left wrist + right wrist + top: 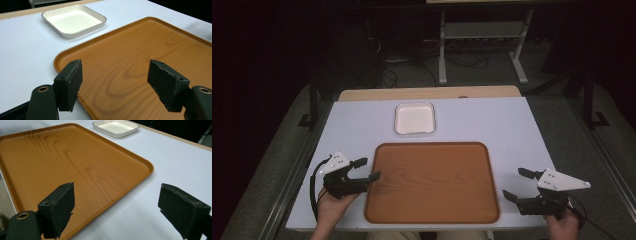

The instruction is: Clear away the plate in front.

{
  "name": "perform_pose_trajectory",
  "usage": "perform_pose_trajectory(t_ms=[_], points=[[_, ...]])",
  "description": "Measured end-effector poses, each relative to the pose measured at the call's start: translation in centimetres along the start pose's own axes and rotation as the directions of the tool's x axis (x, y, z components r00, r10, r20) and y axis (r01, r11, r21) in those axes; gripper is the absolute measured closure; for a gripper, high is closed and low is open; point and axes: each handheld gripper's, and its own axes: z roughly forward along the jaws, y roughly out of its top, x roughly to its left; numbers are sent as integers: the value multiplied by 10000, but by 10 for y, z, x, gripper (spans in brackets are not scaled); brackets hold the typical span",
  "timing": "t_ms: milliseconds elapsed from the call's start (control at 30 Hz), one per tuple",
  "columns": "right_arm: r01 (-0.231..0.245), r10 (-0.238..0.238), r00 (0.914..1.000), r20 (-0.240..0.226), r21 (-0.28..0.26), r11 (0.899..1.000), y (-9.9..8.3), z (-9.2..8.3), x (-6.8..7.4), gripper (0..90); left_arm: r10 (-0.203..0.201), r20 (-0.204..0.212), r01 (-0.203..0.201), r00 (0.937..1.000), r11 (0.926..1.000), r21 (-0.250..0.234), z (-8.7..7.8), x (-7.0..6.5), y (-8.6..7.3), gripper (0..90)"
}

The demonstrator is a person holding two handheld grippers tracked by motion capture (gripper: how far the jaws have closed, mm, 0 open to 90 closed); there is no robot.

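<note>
Tray (432,182) orange-brown woodgrain; dish (414,118) cream-white; table (512,125) white.

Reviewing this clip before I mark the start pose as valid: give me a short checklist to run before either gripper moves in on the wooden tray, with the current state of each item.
1. Left gripper open and holding nothing: ok; jaws stand apart over the tray's left edge.
2. Right gripper open and holding nothing: ok; jaws apart, above the white table just right of the tray.
3. Wooden tray lies flat with nothing on it: ok.
4. White square dish apart from the tray, on the table behind it: ok; a strip of table shows between them.
5. Dish has nothing in it: ok, as far as the views show.
6. Tray inside the table's near edge: ok.
</note>
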Motion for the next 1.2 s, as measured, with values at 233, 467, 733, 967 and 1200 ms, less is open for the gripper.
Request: perform_pose_trajectory(t_ms=[233,467,733,967,1200], points=[[-18,18,10000,42,-35,10000,0,-1,0,130,-161,198,163,9997,9998,-92,8,4,8,275],[-29,29,10000,57,-53,10000,0,-2,0,130,-167,419,163,9990,9998,97,20,3,13,275],[17,-17,10000,-7,-47,10000,0,-1,0,130,-356,656,339,9972,9991,267,33,6,24,283],[2,-2,10000,-42,-53,10000,0,-1,0,130,-213,490,187,9986,9984,533,44,6,32,283],[-11,10,10000,-67,-83,10000,0,-1,0,130,-4,91,-5,10000,9957,923,59,11,39,302]])
